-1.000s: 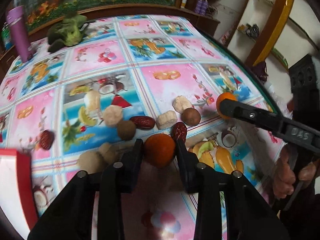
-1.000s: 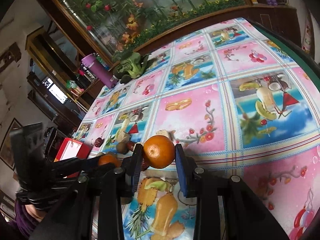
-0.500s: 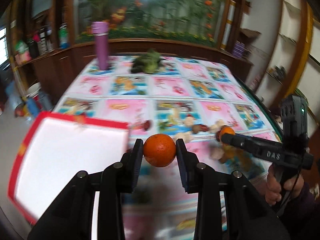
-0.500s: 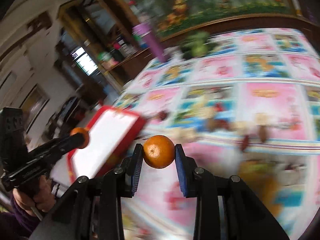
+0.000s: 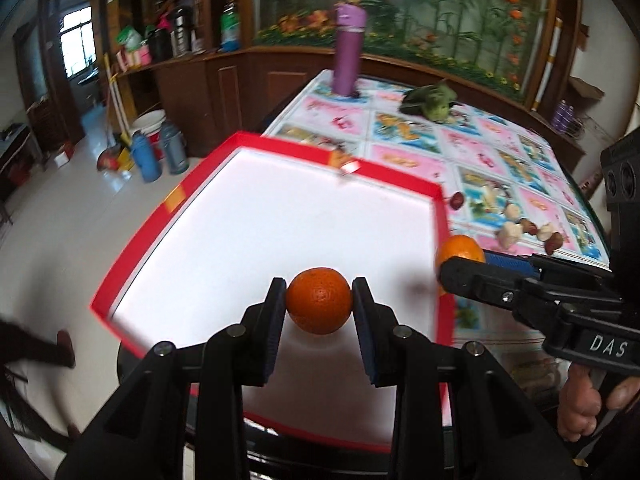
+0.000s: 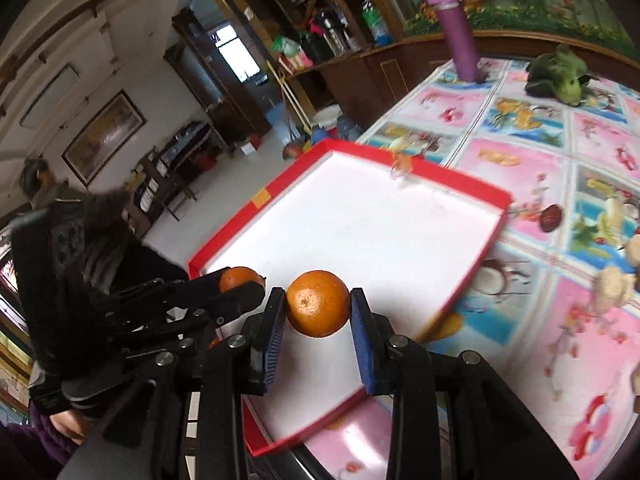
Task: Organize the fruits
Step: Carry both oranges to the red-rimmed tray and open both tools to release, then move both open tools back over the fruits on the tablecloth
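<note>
My left gripper [image 5: 319,305] is shut on an orange [image 5: 319,300] and holds it over the near part of a red box with a white inside [image 5: 280,216]. My right gripper [image 6: 318,309] is shut on a second orange [image 6: 318,303] over the box's near right part [image 6: 360,236]. In the left wrist view the right gripper's orange [image 5: 459,249] sits above the box's right rim. In the right wrist view the left gripper's orange [image 6: 238,278] shows to the left. Red dates [image 5: 457,200] and pale and brown fruits [image 5: 510,234] lie on the tablecloth.
A purple bottle [image 5: 347,50] and a green vegetable [image 5: 430,100] stand at the table's far end. The fruit-print tablecloth [image 6: 560,152] stretches right of the box. The box sits at the table's left edge, above a tiled floor with flasks [image 5: 146,156].
Both grippers lifted their oranges off the tablecloth and swung left to above the red box. The loose fruits stayed where they lay.
</note>
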### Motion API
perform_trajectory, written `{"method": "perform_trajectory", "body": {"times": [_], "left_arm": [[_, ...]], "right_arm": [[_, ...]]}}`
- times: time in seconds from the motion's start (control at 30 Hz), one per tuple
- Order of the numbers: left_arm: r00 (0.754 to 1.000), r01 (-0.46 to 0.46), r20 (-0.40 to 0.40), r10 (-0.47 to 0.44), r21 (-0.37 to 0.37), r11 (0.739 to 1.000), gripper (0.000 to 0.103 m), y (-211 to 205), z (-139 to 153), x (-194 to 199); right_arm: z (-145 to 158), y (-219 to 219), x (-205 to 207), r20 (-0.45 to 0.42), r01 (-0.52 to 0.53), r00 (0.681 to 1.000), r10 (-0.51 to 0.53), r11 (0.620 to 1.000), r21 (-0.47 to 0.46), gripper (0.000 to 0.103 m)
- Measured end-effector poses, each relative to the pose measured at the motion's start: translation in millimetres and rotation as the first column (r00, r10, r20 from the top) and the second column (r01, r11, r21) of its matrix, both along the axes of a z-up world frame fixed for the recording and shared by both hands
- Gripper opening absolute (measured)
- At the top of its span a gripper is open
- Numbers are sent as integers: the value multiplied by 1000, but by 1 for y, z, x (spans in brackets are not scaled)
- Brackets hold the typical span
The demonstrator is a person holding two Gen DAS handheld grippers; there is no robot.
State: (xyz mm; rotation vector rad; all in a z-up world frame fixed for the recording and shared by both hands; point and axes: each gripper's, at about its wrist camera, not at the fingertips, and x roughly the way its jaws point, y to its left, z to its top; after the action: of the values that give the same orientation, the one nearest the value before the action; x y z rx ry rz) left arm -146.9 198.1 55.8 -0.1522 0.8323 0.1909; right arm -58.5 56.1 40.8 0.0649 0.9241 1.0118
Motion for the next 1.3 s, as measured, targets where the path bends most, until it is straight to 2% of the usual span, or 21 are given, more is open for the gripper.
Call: {"method": "perform_trajectory", "body": {"times": [0.27, 0.57, 0.7, 0.73, 0.8, 0.93, 1.03, 1.2, 1.3], "left_arm": [[996, -74, -36, 76, 48, 996, 35, 18, -16, 1], [985, -144, -72, 157, 156, 977, 36, 21, -29, 7], [978, -177, -78, 196, 197, 964, 36, 22, -30, 6], [976, -183, -79, 202, 203, 962, 36, 22, -30, 5], [973, -197, -76, 217, 215, 957, 44, 22, -28, 4], [970, -229, -19, 243, 272, 934, 70, 16, -14, -2], [967, -248, 27, 253, 310, 918, 81, 8, -1, -6], [966, -258, 72, 249, 324, 910, 86, -7, 17, -11], [965, -262, 89, 246, 327, 908, 86, -15, 25, -16]], "right_arm": [[-25, 23, 4, 6, 39, 999, -38, 990, -135, 31], [-27, 29, -5, 40, 41, 999, -35, 983, -181, 32], [-20, 19, -8, 61, 50, 997, -41, 987, -152, 55], [-17, 17, -9, 65, 52, 997, -43, 989, -138, 56], [-12, 10, -12, 76, 57, 996, -49, 992, -114, 57], [-4, -3, -14, 92, 74, 994, -66, 994, -82, 57], [4, -12, -19, 116, 93, 990, -84, 993, -71, 57], [22, -27, -34, 179, 118, 978, -108, 992, -51, 57], [33, -36, -42, 206, 131, 971, -122, 991, -29, 62]]}}
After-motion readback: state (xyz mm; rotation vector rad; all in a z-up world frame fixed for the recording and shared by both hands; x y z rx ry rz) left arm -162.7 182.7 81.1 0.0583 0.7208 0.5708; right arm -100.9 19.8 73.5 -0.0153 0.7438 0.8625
